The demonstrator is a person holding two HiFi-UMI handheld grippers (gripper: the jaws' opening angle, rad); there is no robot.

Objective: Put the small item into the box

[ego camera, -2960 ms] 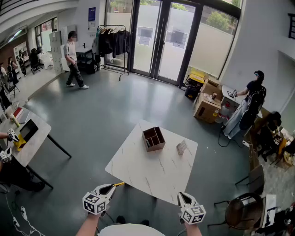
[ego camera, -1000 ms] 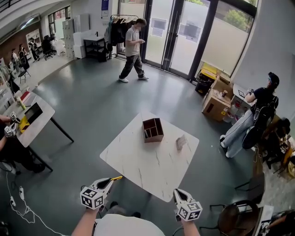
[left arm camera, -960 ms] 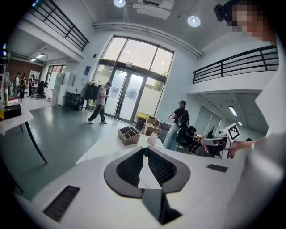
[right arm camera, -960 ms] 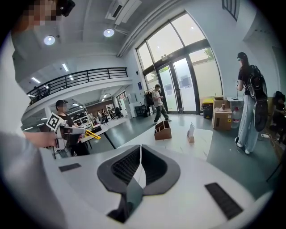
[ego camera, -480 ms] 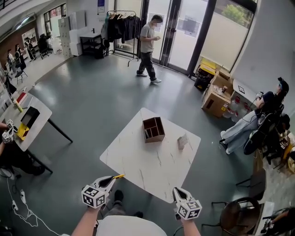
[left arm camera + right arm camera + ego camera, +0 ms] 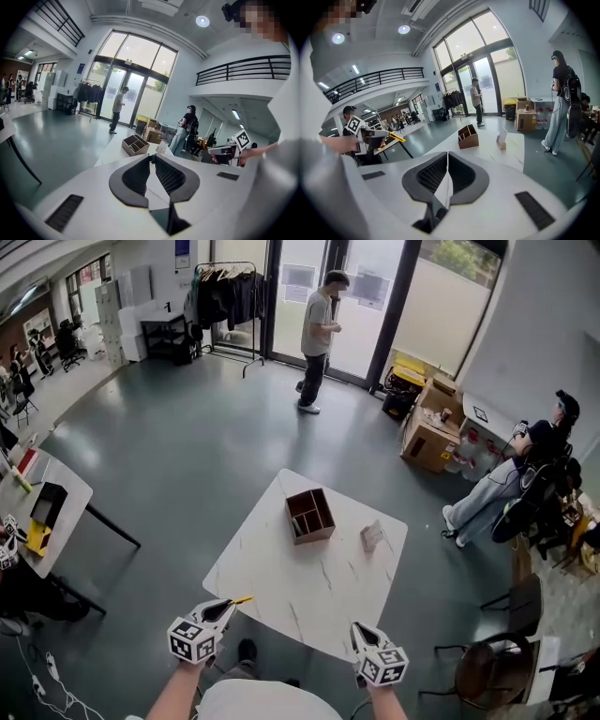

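Observation:
A brown wooden box (image 6: 309, 515) with dividers stands on the far part of the white marble table (image 6: 300, 592). The small item (image 6: 371, 536), a pale upright card-like piece, stands to the box's right. Both grippers hover at the table's near edge, well short of the box and the item. My left gripper (image 6: 234, 603) and right gripper (image 6: 362, 631) are both shut and hold nothing. In the left gripper view the box (image 6: 135, 144) and item (image 6: 162, 147) lie beyond the jaws of that gripper (image 6: 152, 157). From the right gripper (image 6: 447, 154) the box (image 6: 468, 137) and item (image 6: 501, 139) show ahead.
A person (image 6: 319, 338) walks near the glass doors at the back. Another person (image 6: 525, 474) sits at the right beside cardboard boxes (image 6: 431, 442). A chair (image 6: 487, 671) stands at lower right. A second table (image 6: 52, 512) is at the left.
The walking person has crossed from the far left to the glass doors. The view has shifted a little. Both grippers stay shut at the near edge, and the box and item have not moved.

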